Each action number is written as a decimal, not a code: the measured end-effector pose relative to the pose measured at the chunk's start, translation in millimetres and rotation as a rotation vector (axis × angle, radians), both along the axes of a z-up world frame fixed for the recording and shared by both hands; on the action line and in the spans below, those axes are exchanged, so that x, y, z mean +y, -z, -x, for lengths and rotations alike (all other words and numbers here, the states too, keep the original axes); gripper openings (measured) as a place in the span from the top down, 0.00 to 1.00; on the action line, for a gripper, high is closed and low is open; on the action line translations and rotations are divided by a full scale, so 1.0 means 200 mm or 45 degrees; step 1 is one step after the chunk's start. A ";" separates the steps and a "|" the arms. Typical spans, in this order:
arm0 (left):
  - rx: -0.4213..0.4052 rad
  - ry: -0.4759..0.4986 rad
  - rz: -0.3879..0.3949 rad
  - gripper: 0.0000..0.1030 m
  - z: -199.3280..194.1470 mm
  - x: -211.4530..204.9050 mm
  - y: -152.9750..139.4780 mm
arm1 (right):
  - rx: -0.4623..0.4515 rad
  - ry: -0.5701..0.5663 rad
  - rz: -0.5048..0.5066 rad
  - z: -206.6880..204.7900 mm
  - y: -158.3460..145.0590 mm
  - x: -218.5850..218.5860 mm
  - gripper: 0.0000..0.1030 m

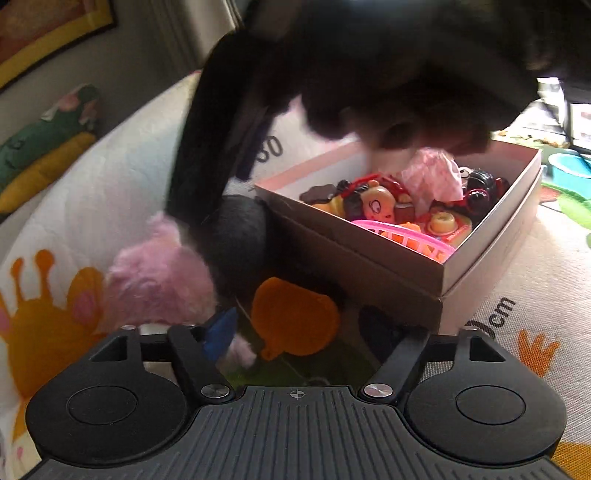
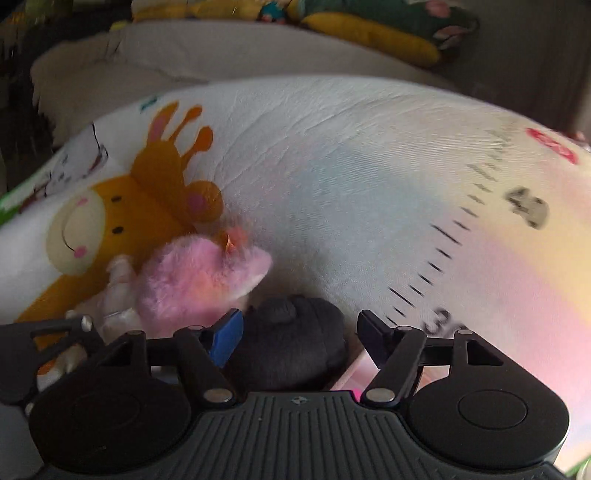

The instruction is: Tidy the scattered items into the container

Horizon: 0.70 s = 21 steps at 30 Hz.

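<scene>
**A:** Beside the near-left wall of the pale pink cardboard box (image 1: 491,258), you have three loose things on the printed play mat (image 1: 535,266): a fluffy pink plush toy (image 1: 159,280), a dark grey fuzzy plush (image 1: 240,236) touching the box wall, and a flat orange felt-like piece (image 1: 295,317) lying close to your left gripper (image 1: 314,339).

**B:** How full is the box?

**A:** Well stocked already. You can see a pink plastic basket (image 1: 410,236) at its near corner, small cartoon figures, dark round toys and a pink checked cloth (image 1: 436,177) inside. I judge the job is mostly done, with those three pieces left, as far as these views reach.

**B:** And my grippers?

**A:** Your left one has its fingers spread wide, holding nothing, with the orange piece between and just ahead of them. Your right gripper (image 2: 299,336) is also spread, empty, and poised over the grey plush (image 2: 291,343), which sits between its fingers; whether they touch it I cannot tell. A blurred dark shape, probably that right tool and your arm, hangs above the box in the left view.

**B:** The surroundings?

**A:** The mat is soft and quilted, printed with an orange giraffe (image 2: 147,206) and a ruler scale. Past its far edge lies a green and yellow cushion (image 2: 388,29), and a framed picture (image 1: 44,33) hangs on a grey wall.
</scene>
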<state>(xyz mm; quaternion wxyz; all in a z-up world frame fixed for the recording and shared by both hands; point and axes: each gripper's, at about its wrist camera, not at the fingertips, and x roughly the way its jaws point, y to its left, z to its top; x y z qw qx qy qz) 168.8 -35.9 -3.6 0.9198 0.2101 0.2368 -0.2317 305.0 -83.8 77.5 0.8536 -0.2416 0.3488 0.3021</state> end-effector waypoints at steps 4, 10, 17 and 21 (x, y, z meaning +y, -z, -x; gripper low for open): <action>0.064 0.050 0.021 0.56 -0.03 0.03 0.01 | 0.057 0.000 0.058 -0.06 0.05 0.08 0.32; 0.088 0.093 0.034 0.63 0.06 0.06 0.00 | 0.114 0.004 0.049 0.01 0.05 0.08 0.33; 0.172 0.144 0.108 0.59 0.43 0.19 -0.07 | 0.227 -0.208 -0.029 0.46 -0.01 0.03 0.31; 0.188 0.094 0.136 0.56 0.69 0.26 -0.11 | 0.277 -0.334 -0.084 0.74 -0.02 0.00 0.31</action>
